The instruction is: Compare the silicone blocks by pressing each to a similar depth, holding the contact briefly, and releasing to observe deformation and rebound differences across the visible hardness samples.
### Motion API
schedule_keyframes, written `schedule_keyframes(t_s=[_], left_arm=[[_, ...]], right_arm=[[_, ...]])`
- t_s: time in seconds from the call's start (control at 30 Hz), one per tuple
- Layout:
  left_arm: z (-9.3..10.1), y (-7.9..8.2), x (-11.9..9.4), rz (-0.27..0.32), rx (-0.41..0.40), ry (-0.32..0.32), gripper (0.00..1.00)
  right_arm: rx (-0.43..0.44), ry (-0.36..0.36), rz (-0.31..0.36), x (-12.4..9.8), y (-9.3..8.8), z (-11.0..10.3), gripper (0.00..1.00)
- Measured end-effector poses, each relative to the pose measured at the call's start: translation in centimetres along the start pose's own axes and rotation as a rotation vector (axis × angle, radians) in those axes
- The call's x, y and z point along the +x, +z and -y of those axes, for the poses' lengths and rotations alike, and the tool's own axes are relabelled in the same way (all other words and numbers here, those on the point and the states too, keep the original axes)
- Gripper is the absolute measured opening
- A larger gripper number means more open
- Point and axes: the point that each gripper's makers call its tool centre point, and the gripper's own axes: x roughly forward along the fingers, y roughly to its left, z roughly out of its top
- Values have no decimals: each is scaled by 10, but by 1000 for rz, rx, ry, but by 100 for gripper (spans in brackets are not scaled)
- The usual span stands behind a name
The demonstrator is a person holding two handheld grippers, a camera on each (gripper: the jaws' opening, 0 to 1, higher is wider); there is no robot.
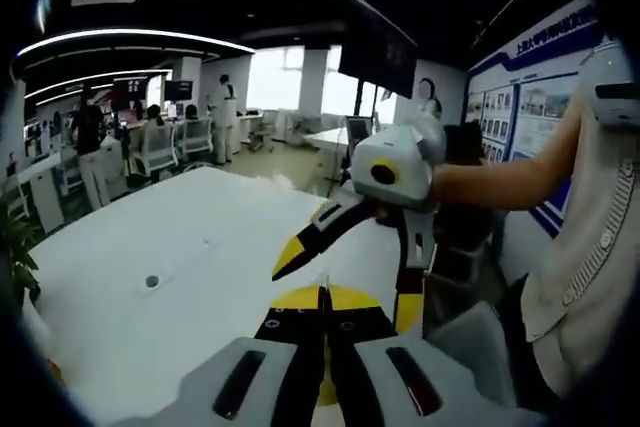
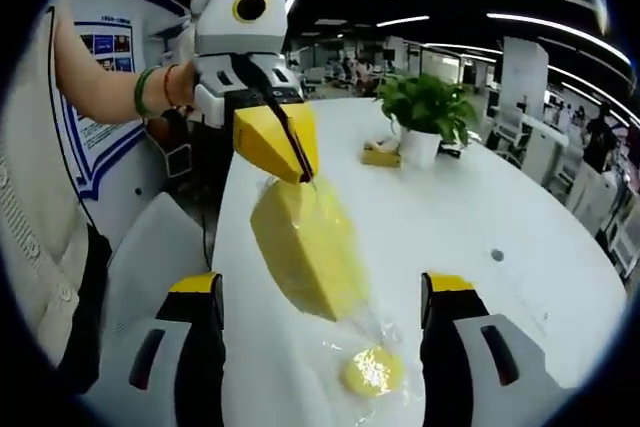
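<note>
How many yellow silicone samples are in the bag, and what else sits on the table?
Large yellow block: 1
Small yellow round piece: 1
Clear bag: 1
Potted plant: 1
Small yellow item by the pot: 1
Total: 5

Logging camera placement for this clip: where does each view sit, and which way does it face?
Left gripper view: rides the left gripper, jaws shut, facing along the white table toward the office; the right gripper enters from the right, with a person's forearm.
Right gripper view: rides the right gripper, jaws open, facing down the table at a bagged yellow block, a small yellow piece and a potted plant; the left gripper pinches the bag.
Shared: the table, each other's gripper.
</note>
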Motion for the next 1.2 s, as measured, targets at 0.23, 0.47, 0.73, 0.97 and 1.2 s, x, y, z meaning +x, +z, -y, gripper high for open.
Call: schedule_keyframes(t_s=[0.23,0.47,0.73,0.97,1.2], left_arm=[[8,5,4,6,45,-47,0],[24,6,7,4,107,-111,0],[35,11,7,10,172,-152,0],[42,8,6,-7,202,-172,0],[43,11,1,7,212,-168,0]], right_arm=[[-7,43,-10,9,1,-6,70],[-12,99,-5,13,5,-16,56],[-54,141,-26,16,-1,-28,39],[-157,107,-19,13,-1,-28,27],[-156,93,-9,13,4,-31,18]])
